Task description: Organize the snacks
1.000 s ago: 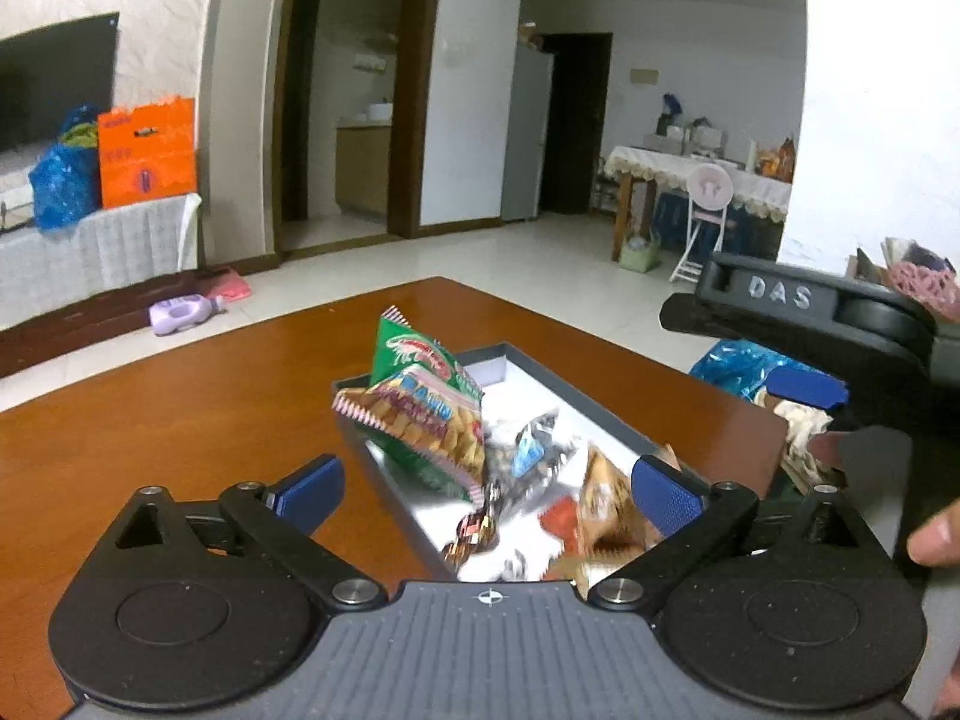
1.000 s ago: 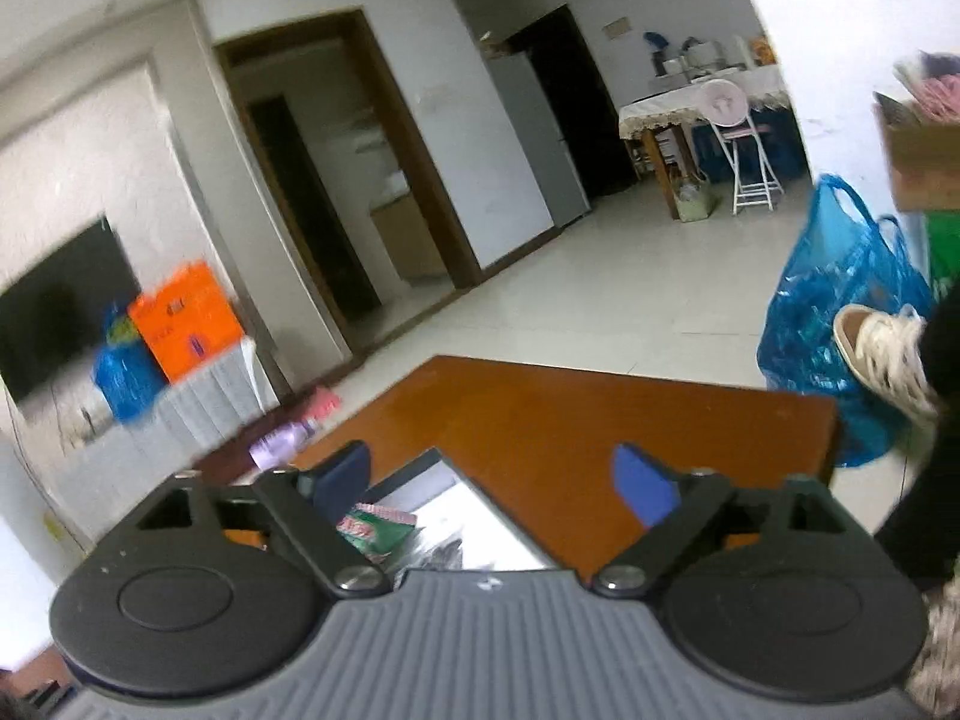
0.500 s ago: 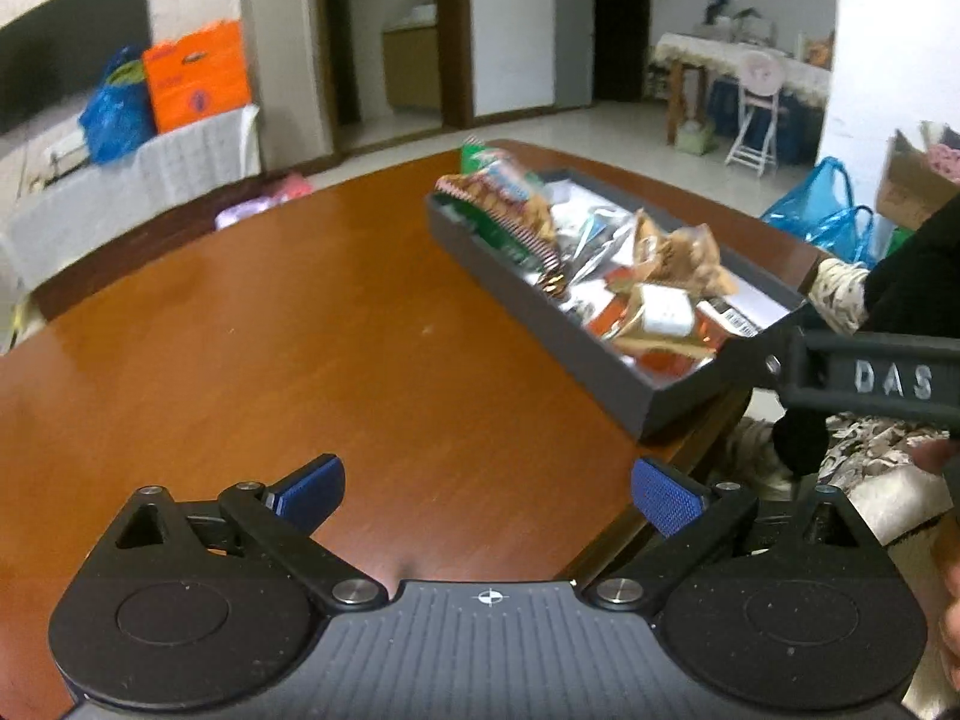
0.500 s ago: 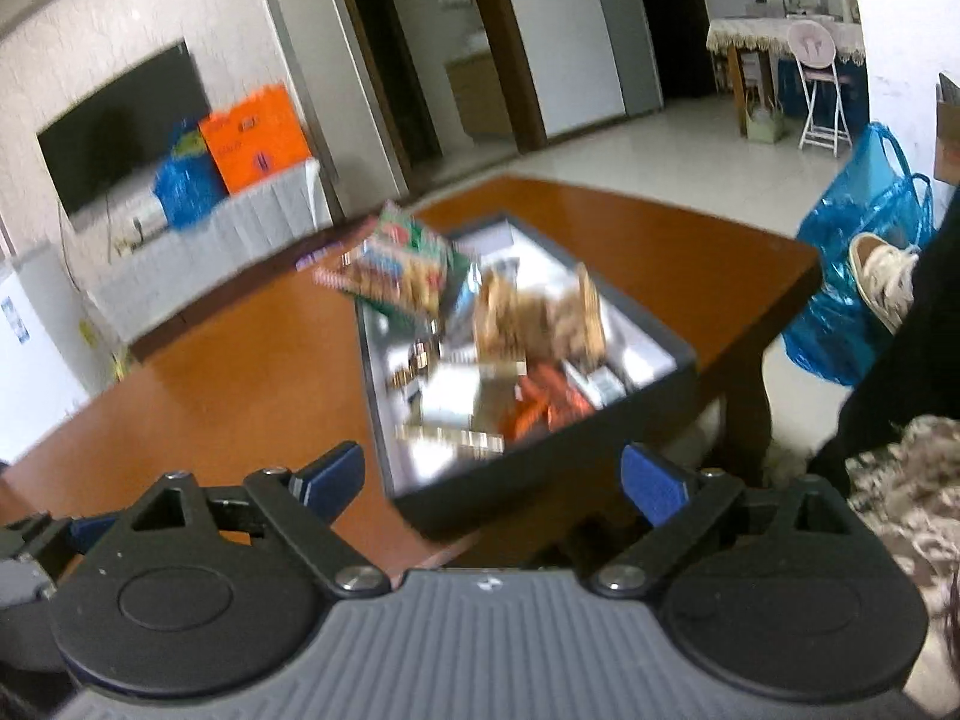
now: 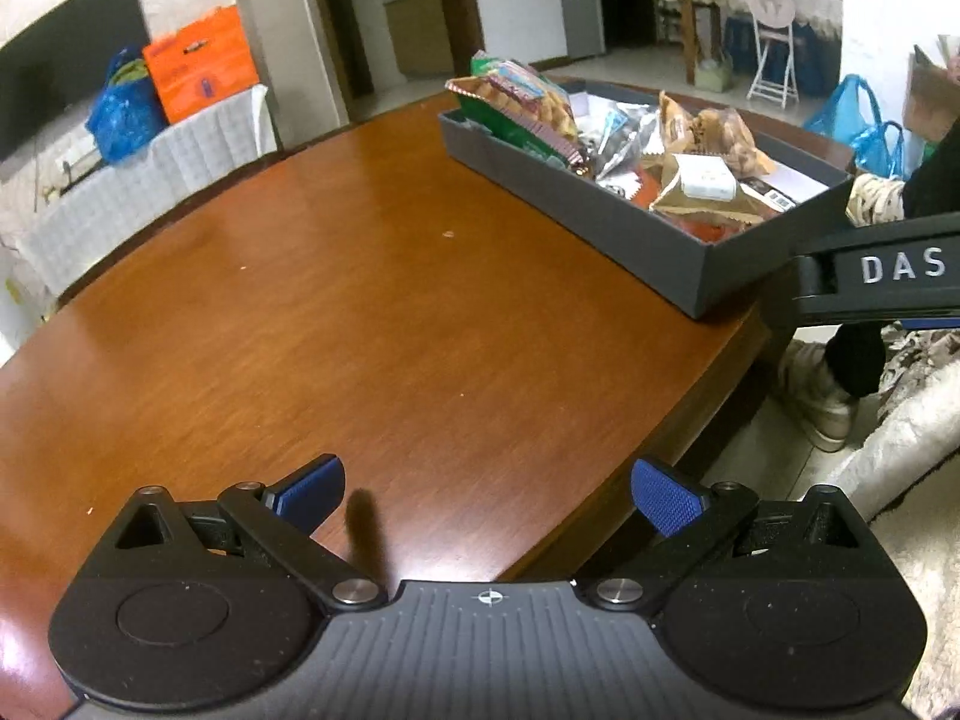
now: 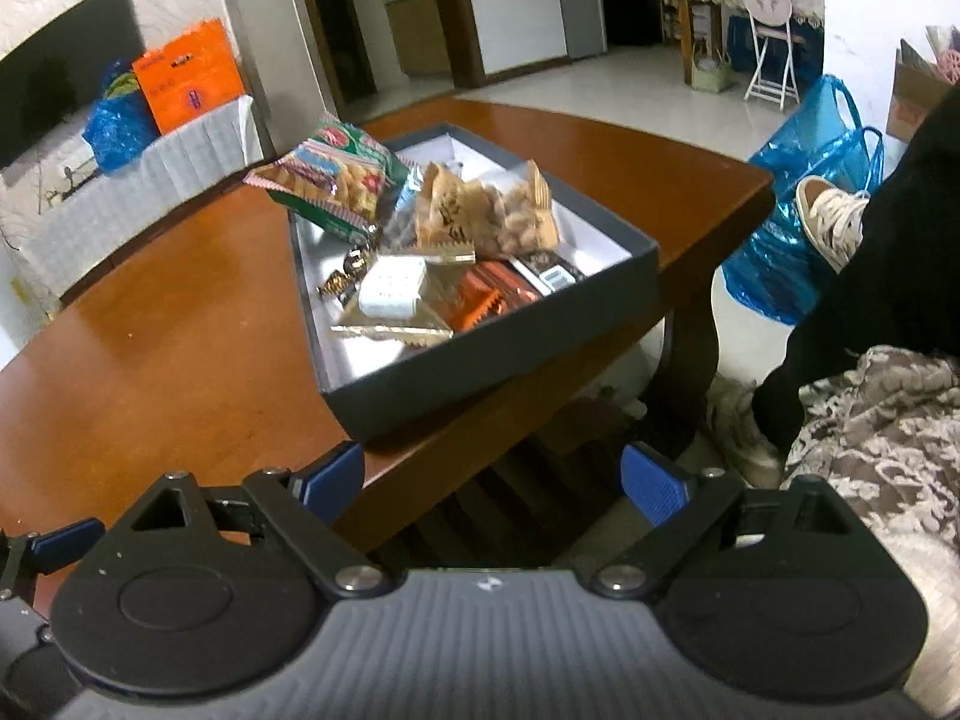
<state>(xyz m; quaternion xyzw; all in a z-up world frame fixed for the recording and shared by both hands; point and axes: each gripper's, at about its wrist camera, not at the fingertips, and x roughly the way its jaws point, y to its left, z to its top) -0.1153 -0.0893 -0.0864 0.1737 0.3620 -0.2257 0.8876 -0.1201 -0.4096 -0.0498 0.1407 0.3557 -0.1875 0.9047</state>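
A dark grey box (image 6: 498, 369) (image 5: 600, 222) full of snack packets rests on the brown wooden table (image 5: 330, 300) near its right edge. A green biscuit bag (image 6: 336, 180) (image 5: 516, 102) leans over the box's far end, with tan packets (image 6: 486, 210) and orange wrappers (image 6: 486, 300) beside it. My left gripper (image 5: 489, 495) is open over bare tabletop, well short of the box. My right gripper (image 6: 492, 477) is open just off the table's near edge, in front of the box's near corner. Nothing is between either pair of fingers.
The right gripper's body (image 5: 888, 282) shows at the right of the left wrist view. A person's leg and shoe (image 6: 834, 222) and a patterned sofa cover (image 6: 870, 420) lie right of the table. A blue plastic bag (image 6: 798, 180) sits on the floor beyond.
Both grippers have pulled back and away from the box, which now sits farther ahead. Both stay open and hold nothing.
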